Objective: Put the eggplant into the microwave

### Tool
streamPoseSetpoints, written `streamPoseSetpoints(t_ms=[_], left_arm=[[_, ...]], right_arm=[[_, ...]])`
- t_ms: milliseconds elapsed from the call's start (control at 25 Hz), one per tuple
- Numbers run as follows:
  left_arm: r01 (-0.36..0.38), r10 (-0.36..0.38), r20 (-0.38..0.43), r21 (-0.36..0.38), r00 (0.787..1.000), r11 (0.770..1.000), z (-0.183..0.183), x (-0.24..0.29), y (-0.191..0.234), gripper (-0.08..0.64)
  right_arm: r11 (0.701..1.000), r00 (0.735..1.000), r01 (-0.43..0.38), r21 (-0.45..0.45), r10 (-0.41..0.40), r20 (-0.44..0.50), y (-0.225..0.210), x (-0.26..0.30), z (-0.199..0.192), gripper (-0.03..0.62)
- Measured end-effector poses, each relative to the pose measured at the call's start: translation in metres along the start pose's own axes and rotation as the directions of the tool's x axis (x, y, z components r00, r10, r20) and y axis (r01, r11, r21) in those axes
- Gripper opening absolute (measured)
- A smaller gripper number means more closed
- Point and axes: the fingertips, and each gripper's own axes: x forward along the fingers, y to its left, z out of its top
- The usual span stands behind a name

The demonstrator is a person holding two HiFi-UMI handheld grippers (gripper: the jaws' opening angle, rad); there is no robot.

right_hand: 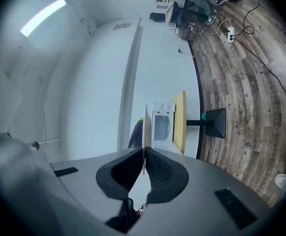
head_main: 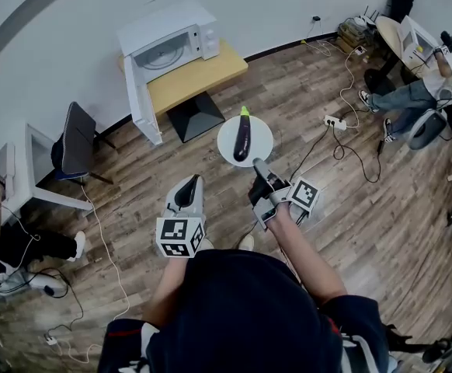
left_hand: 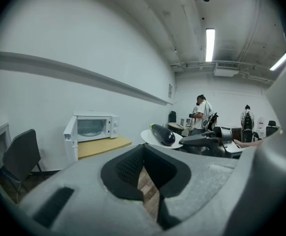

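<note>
A dark purple eggplant [head_main: 242,137] with a green stem lies on a round white plate [head_main: 262,128] held up over the floor. My right gripper [head_main: 259,164] is shut on the plate's near rim; in the right gripper view the plate [right_hand: 144,127] runs edge-on between the pads, with the eggplant [right_hand: 134,134] behind it. My left gripper [head_main: 189,183] is lower left of the plate, shut with nothing in it. The white microwave [head_main: 172,43] stands on a wooden table [head_main: 203,72] with its door [head_main: 143,103] swung open. The left gripper view shows the microwave [left_hand: 91,127] and eggplant [left_hand: 163,134].
A dark chair [head_main: 77,138] and a white desk [head_main: 32,169] stand at the left. A power strip [head_main: 335,121] and cables lie on the wooden floor at the right. A seated person [head_main: 412,92] is at the far right, another at the left edge.
</note>
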Motion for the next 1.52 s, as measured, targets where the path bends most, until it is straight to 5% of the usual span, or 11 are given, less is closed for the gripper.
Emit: streamPoseSetpoints(t_ms=[760, 1520], left_arm=[[-0.082, 0.082, -0.01, -0.004, 0.997, 0.997, -0.013, 0.004, -0.036, 0.014], [-0.103, 0.102, -0.026, -0.025, 0.994, 0.994, -0.006, 0.064, 0.01, 0.014]], right_arm=[[1.0, 0.997, -0.008, 0.023, 0.01, -0.075, -0.019, -0.02, 0.029, 0.023], [0.999, 0.995, -0.002, 0.045, 0.007, -0.102, -0.031, 0.054, 0.053, 0.025]])
